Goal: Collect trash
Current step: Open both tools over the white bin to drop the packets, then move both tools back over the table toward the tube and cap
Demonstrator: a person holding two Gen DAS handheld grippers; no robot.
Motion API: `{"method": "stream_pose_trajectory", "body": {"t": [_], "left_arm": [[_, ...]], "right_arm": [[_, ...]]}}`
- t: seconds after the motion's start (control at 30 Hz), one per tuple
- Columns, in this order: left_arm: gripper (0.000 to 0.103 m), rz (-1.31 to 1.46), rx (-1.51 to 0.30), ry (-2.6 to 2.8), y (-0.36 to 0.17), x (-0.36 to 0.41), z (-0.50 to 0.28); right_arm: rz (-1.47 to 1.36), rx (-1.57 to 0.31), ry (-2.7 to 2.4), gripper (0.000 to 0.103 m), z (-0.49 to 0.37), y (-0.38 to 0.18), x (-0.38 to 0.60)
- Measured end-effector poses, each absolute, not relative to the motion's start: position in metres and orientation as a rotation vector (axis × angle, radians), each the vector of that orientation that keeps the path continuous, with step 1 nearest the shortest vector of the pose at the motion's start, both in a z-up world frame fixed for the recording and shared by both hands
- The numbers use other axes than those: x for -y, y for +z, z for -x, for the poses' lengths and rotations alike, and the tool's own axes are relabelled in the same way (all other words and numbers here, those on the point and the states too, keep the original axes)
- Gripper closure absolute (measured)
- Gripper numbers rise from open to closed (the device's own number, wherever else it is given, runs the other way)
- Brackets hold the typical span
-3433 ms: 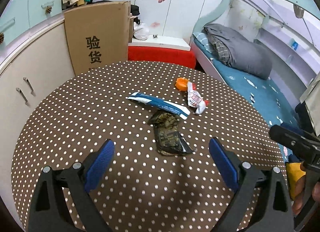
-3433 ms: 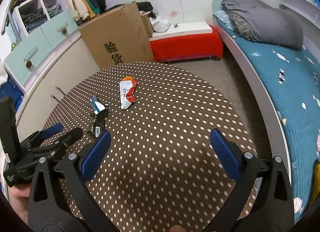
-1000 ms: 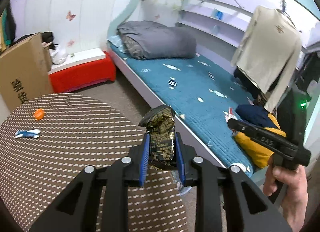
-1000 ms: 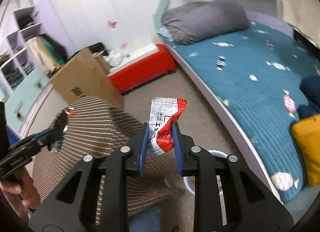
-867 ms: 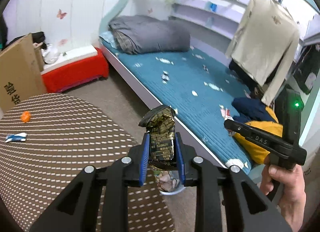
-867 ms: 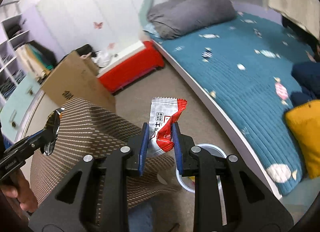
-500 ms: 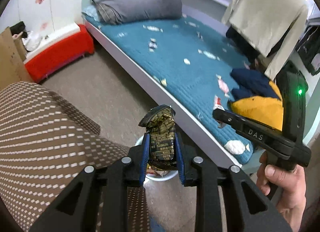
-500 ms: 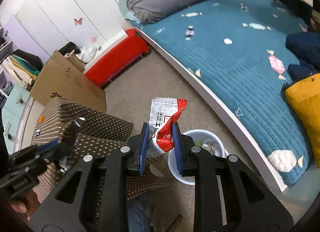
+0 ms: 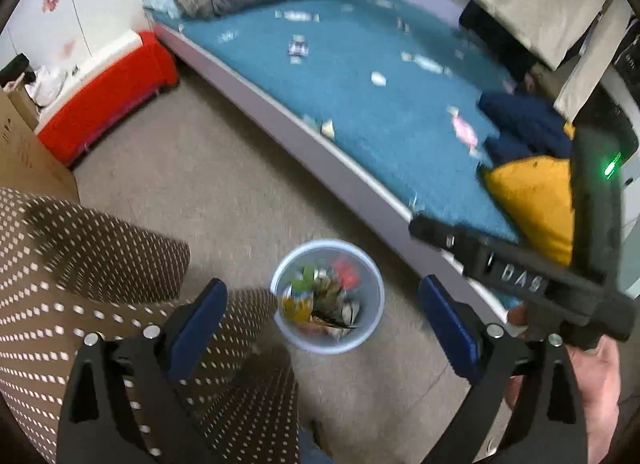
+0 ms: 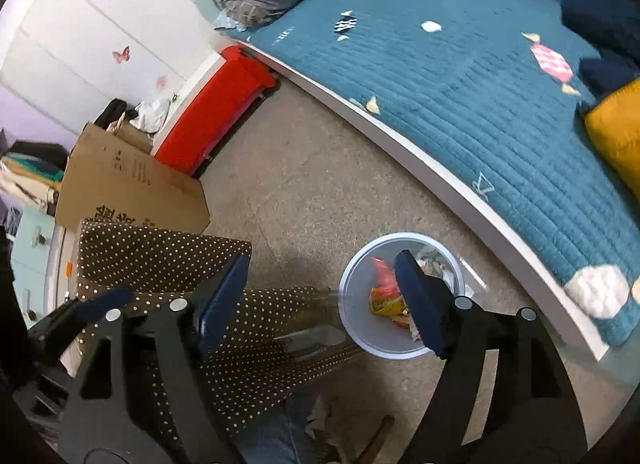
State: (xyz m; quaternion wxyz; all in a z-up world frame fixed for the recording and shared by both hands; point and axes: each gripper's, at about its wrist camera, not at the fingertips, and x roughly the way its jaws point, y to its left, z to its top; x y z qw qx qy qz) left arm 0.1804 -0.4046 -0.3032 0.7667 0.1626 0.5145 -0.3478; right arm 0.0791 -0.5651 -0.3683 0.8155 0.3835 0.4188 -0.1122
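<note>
Left wrist view showed the left gripper point(image 9: 322, 322), its jaws having just sprung apart and empty, directly over the round pale-blue plastic bin point(image 9: 374, 296) of crumpled wrappers point(image 9: 320, 296); right gripper point(image 10: 322, 296) likewise had just opened, the bin point(image 10: 356, 328) behind its right finger

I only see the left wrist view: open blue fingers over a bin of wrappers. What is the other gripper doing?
Observer: In the right wrist view, the right gripper has just been opening its fingers, and nothing is between them.
Visitor: Is it over the bin too?
Observer: It seems so. One finger overlaps the bin in that view.
Visitor: Is any trash left on the table?
Observer: A small orange scrap shows at the far edge of the table.
</note>
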Motion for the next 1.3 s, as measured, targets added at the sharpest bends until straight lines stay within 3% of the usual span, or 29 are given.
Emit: {"method": "stream_pose_trajectory", "body": {"t": [0.03, 0.07, 0.73, 1.3], "left_arm": [[0.008, -0.343, -1.114, -0.753, -0.3, 0.401, -0.181], [0.008, -0.331, -1.11, -0.749, -0.296, 0.398, -0.182], [0.008, -0.166, -0.872, -0.695, -0.196, 0.297, -0.158], [0.008, -0.018, -0.793, -0.555, -0.154, 0.168, -0.162]], "right_arm": [[-0.821, -0.89, -0.247, 0.008, -0.077, -0.368, 0.565], [-0.82, -0.884, -0.258, 0.006, -0.074, -0.366, 0.565], [-0.633, -0.81, -0.292, 0.006, -0.06, -0.275, 0.512], [-0.437, -0.723, -0.115, 0.006, -0.091, -0.185, 0.408]]}}
